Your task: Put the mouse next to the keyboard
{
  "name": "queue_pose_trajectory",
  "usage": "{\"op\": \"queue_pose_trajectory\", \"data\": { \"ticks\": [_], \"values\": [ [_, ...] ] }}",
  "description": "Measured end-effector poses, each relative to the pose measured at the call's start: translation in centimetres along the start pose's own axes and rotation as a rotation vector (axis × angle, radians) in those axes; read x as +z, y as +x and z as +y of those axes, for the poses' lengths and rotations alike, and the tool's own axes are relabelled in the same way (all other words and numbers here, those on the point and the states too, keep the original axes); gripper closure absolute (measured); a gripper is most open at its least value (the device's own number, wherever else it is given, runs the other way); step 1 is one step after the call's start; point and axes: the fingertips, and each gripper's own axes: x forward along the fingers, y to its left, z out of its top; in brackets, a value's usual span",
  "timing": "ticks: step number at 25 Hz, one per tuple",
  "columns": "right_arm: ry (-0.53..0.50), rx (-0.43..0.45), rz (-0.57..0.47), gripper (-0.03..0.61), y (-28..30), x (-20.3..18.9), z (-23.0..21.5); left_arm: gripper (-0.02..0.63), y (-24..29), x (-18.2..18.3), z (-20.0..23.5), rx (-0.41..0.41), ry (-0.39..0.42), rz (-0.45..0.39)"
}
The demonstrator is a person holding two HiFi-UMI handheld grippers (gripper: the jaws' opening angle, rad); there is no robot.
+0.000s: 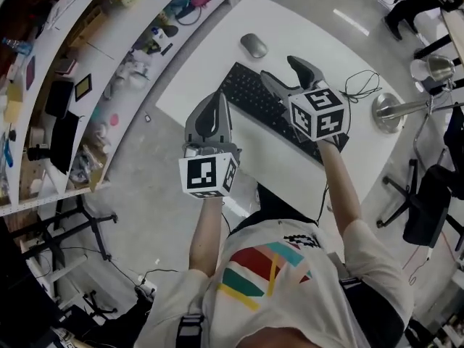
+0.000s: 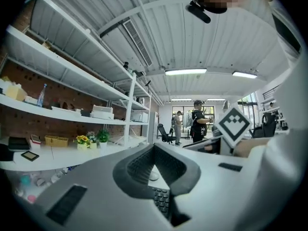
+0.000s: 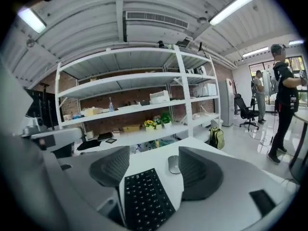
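While the right hand-held gripper (image 1: 281,69) stands wide, the mouse (image 1: 254,46) lies apparently untouched ahead.

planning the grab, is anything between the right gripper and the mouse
Nothing visible stands in the way. The right gripper hovers over the far end of the keyboard, jaws apart and empty. The mouse lies just beyond that end on the white table, with only bare tabletop around it.
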Motion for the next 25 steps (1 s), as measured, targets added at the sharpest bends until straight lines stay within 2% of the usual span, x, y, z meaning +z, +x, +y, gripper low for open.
{"op": "queue_pose_trajectory", "data": {
  "ticks": [3,6,11,18,25],
  "values": [
    [0.019,-0.014,0.092,0.264,6.5,-2.3,-3.3,0.569,3.5,-2.9,0.9,-0.015,-0.007,0.054],
    [0.015,-0.015,0.215,0.264,12.1,-4.9,-5.6,0.569,6.1,-5.1,2.2,-0.021,-0.026,0.078],
    [-0.009,-0.027,0.359,0.264,19.5,-7.6,-9.2,0.569,9.7,-7.8,5.5,0.029,-0.07,0.09],
    [-0.008,-0.054,0.489,0.264,22.9,-12.2,-10.2,0.569,10.1,-11.6,8.1,0.062,-0.137,0.154],
    [-0.027,-0.116,0.512,0.265,23.3,-12.4,-10.8,0.569,10.1,-11.9,7.7,0.059,-0.146,0.155]
  ]
}}
